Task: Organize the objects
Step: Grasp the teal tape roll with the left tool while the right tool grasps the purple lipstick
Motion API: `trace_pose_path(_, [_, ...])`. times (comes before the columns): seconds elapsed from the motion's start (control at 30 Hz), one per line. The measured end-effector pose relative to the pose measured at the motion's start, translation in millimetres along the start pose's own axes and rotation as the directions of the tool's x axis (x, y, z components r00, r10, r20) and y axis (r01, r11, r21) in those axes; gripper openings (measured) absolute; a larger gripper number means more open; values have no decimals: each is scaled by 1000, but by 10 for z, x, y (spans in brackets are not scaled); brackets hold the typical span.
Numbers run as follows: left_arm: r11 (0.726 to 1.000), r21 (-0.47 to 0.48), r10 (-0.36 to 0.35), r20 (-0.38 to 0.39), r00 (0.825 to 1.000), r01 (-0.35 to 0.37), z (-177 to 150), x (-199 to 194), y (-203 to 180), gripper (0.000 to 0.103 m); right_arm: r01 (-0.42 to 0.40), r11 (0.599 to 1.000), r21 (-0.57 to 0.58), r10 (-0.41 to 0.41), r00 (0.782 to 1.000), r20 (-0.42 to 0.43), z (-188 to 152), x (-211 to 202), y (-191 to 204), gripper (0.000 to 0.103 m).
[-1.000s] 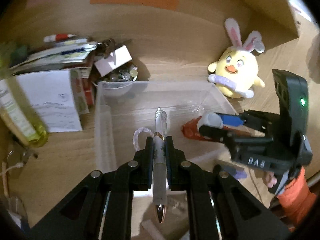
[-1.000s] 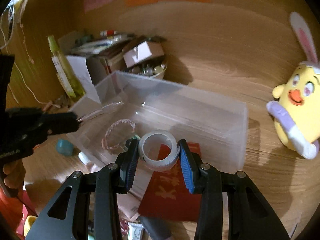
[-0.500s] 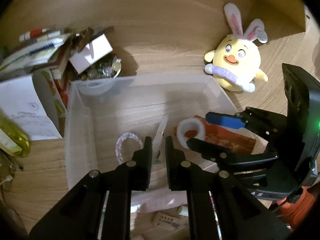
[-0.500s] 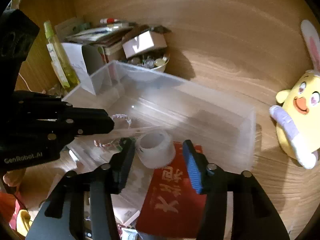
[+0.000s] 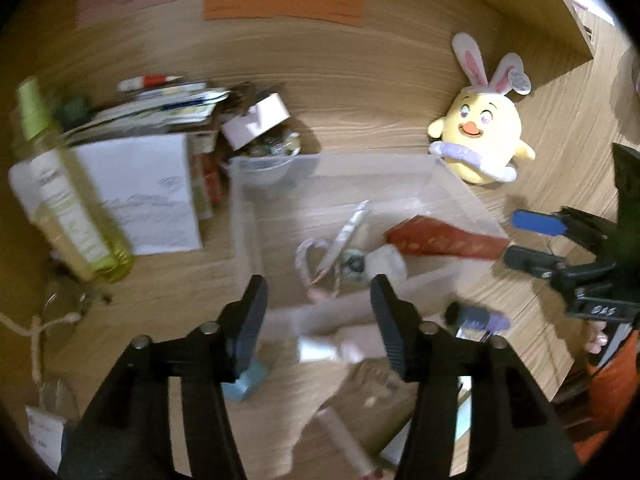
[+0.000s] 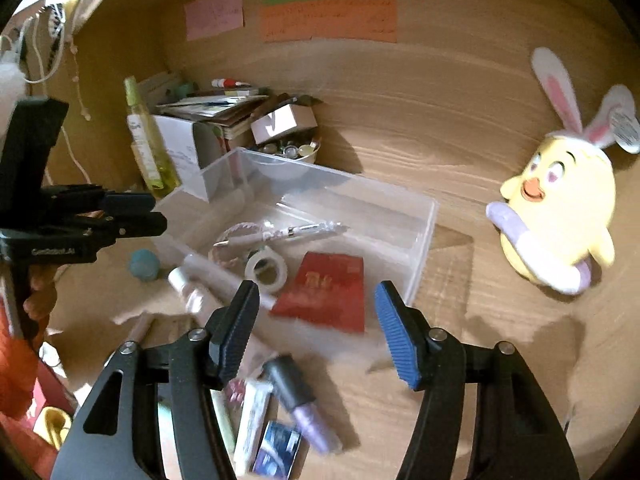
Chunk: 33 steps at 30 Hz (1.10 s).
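Observation:
A clear plastic bin stands on the wooden desk. In it lie a clear pen, a roll of clear tape, a pink beaded bracelet and a red envelope. My left gripper is open and empty, near the bin's front wall. My right gripper is open and empty, above the bin's near edge. Each gripper shows in the other's view: the right one, the left one.
A yellow bunny plush sits right of the bin. A stack of papers and boxes, a bowl of small items and a yellow-green bottle stand behind and left. A purple tube and small packets lie in front.
My left gripper released the pen into the bin, and my right gripper released the tape roll. Both have opened wide and pulled back from the bin.

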<state>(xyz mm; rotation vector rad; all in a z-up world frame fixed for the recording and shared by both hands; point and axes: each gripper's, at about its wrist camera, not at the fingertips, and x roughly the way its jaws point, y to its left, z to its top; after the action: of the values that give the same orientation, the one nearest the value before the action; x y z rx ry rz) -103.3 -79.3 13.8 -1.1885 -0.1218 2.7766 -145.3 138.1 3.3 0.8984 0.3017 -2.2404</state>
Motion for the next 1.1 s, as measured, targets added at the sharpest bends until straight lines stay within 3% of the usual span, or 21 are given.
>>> trace_pose_path(0.23, [997, -45, 56, 4, 998, -56, -326, -115, 158, 80, 4, 1000, -11, -5, 999, -37, -297, -11, 105, 63])
trace_pose_path(0.6, [987, -58, 144, -102, 984, -151, -618, 269, 359, 81, 1, 997, 72, 10, 988, -155, -641, 366, -23, 62])
trace_pose_path(0.67, [986, -72, 141, -102, 985, -148, -611, 307, 409, 78, -3, 997, 82, 17, 986, -166, -658, 407, -35, 62])
trace_pose_path(0.8, [988, -68, 133, -86, 987, -139, -578, 330, 403, 63, -19, 996, 91, 35, 984, -177, -666, 467, -38, 60])
trace_pose_path(0.97, [993, -48, 107, -88, 990, -111, -542, 408, 345, 39, -33, 996, 86, 48, 981, -186, -644, 529, -32, 36])
trace_pose_path(1.03, [993, -40, 111, -81, 990, -115, -556, 411, 316, 37, -38, 996, 85, 53, 981, -186, -643, 529, -37, 26])
trace_pose_path(1.1, [992, -36, 115, -77, 990, -118, -570, 403, 297, 37, -33, 996, 78, 46, 982, -182, -650, 519, -40, 25])
